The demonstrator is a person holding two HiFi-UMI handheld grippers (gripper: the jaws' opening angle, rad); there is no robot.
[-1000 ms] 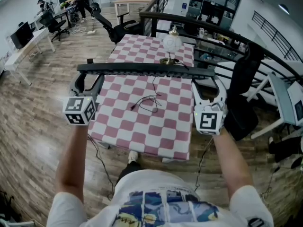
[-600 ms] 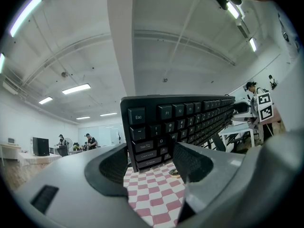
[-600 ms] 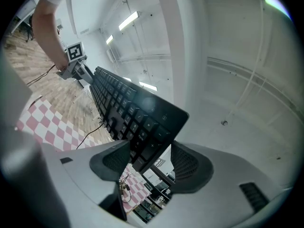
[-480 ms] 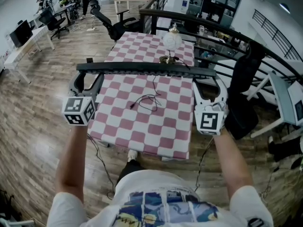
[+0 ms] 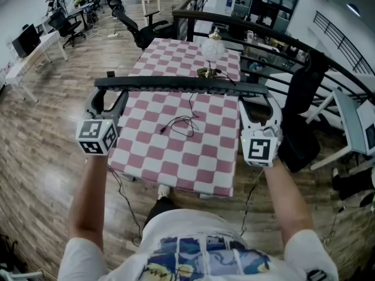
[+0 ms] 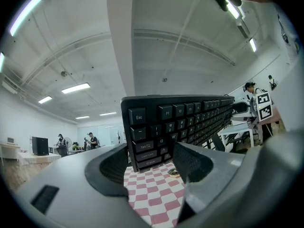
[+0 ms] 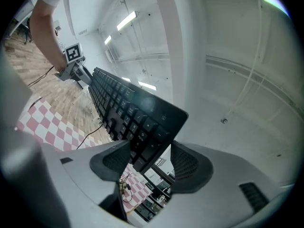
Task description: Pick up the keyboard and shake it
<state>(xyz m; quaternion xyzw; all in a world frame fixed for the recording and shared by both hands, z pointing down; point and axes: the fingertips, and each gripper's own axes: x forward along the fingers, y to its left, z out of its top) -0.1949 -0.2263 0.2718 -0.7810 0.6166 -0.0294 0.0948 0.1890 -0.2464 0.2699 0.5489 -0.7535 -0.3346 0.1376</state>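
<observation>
A black keyboard [image 5: 179, 85] hangs level in the air above the checkered table [image 5: 176, 157], held by its two ends. My left gripper [image 5: 107, 101] is shut on the left end; the left gripper view has the Esc-key end [image 6: 147, 132] wedged between the pads of that gripper [image 6: 152, 163]. At the right end my right gripper [image 5: 256, 107] is shut on it, and the right gripper view shows that gripper [image 7: 149, 160] with its pads against the keyboard's corner [image 7: 142, 127]. The keyboard's thin black cable [image 5: 184, 123] drops to the cloth and lies there in loops.
A glass globe lamp [image 5: 212, 51] stands at the table's far side, just behind the keyboard. A black office chair [image 5: 302, 116] is close on the right, with a dark railing [image 5: 246, 25] behind. Wooden floor lies to the left, with desks and people far off.
</observation>
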